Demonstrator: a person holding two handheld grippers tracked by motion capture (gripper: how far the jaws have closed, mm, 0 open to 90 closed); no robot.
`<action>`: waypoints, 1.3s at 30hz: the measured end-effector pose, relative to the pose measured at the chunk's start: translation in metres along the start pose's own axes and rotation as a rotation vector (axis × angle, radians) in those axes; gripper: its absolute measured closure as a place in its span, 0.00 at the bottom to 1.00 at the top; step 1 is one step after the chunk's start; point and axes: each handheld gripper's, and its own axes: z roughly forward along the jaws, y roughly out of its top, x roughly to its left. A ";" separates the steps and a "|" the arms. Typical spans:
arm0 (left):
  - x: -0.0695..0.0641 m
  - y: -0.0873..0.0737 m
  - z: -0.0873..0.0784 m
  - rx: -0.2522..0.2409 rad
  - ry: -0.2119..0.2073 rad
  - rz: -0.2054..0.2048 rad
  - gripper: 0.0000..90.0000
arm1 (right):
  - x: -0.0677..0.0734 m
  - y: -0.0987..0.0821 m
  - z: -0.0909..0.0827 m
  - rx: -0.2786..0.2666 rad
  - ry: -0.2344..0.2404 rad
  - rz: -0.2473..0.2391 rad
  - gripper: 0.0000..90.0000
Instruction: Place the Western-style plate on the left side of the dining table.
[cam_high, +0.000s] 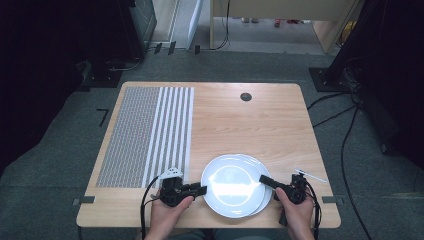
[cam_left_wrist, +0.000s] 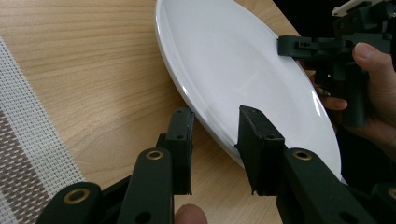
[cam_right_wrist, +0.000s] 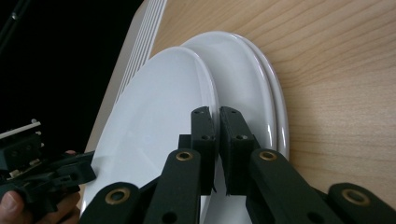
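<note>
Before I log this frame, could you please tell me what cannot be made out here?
- How many plates are stacked: in the right gripper view the top plate covers those beneath; only rims show.
- Whether the left gripper pinches the rim: its jaws straddle it in the left gripper view, but contact is hidden.
- The small dark disc on the table: too small in the high view.

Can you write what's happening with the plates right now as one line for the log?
top plate: lifted off stack | right gripper: shut on rim | left gripper: jaws around opposite rim, gap visible | lower plates: on table
</note>
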 end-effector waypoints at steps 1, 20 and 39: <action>0.000 0.000 0.000 0.000 0.000 0.000 0.75 | 0.000 0.000 0.000 0.000 0.000 0.000 0.96; -0.003 -0.001 0.001 -0.014 -0.035 -0.049 0.81 | 0.008 -0.001 -0.011 -0.051 0.010 0.051 0.99; 0.003 0.020 -0.021 -0.068 -0.027 -0.069 0.81 | 0.036 0.025 0.002 -0.067 0.043 0.033 0.98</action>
